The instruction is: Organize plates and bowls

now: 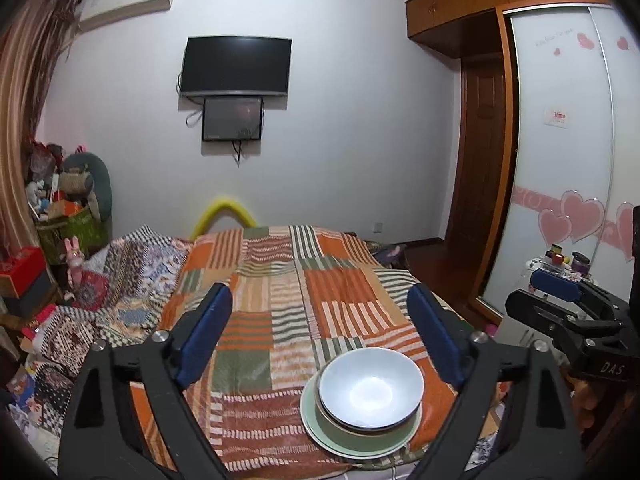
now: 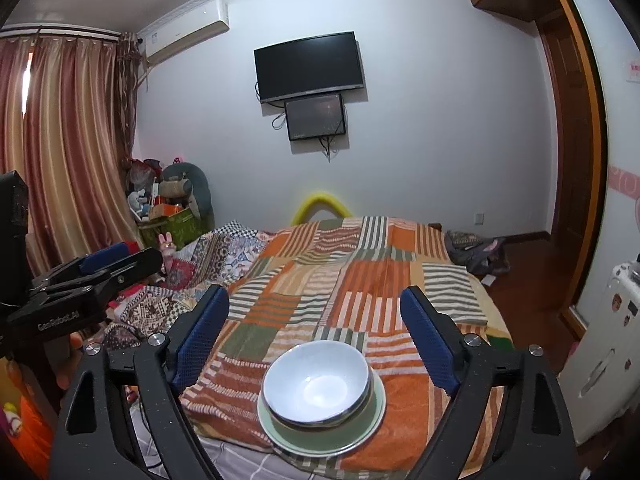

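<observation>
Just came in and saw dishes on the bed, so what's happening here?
A person holds a two-finger gripper in each hand. The left gripper and right gripper are both open, hovering above the patchwork bedspread and holding nothing. The white bowl is stacked on a green bowl, on a pale green plate.

We record a bedroom with pale walls. A dark television (image 2: 309,66) hangs on the far wall, a smaller screen (image 2: 315,117) directly beneath it. An air conditioner (image 2: 187,30) is mounted near the ceiling, above striped curtains (image 2: 64,152). The bed carries a patchwork bedspread (image 1: 304,280) in orange, green and white. A wooden wardrobe (image 1: 452,4) with a heart-decorated sliding door (image 1: 560,160) stands at right. The floor (image 2: 520,272) is dark wood. Toys and boxes (image 1: 64,208) are piled in the left corner.
</observation>
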The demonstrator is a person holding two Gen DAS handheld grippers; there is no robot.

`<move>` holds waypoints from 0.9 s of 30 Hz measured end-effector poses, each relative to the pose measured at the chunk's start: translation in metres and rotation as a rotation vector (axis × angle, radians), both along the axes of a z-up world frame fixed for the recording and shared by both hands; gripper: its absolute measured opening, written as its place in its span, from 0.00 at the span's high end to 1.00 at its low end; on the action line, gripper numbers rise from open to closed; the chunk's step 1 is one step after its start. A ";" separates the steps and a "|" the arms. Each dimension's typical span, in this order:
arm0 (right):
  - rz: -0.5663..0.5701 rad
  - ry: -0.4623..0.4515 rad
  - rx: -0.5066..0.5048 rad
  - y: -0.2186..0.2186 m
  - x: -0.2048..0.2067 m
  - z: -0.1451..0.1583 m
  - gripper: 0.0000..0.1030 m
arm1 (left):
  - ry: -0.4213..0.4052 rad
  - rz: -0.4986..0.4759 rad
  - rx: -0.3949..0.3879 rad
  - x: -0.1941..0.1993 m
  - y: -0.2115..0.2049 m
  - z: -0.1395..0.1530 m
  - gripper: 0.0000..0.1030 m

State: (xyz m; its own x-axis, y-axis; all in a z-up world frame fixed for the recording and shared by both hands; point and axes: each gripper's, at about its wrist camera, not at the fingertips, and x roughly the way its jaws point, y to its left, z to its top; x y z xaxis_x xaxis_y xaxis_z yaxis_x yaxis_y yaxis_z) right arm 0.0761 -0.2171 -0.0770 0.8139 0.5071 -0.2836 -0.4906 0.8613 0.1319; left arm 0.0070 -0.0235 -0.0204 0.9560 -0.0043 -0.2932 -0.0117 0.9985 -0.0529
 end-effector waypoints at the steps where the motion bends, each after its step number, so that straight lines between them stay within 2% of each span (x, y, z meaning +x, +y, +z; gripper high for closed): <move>1: -0.002 -0.004 0.001 0.002 0.002 0.000 0.14 | -0.002 0.000 0.001 0.000 0.000 0.000 0.08; 8: -0.028 -0.031 0.019 -0.002 -0.005 -0.001 0.01 | -0.010 -0.002 0.015 -0.002 -0.003 -0.003 0.03; 27: -0.030 -0.032 0.011 -0.005 -0.006 -0.003 0.01 | -0.001 0.002 0.009 -0.002 -0.004 -0.007 0.02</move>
State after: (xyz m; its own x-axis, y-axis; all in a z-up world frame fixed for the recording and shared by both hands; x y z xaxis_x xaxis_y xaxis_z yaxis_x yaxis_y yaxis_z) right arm 0.0699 -0.2218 -0.0802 0.8374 0.4853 -0.2516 -0.4690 0.8742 0.1255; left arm 0.0049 -0.0270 -0.0273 0.9565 0.0002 -0.2918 -0.0137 0.9989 -0.0442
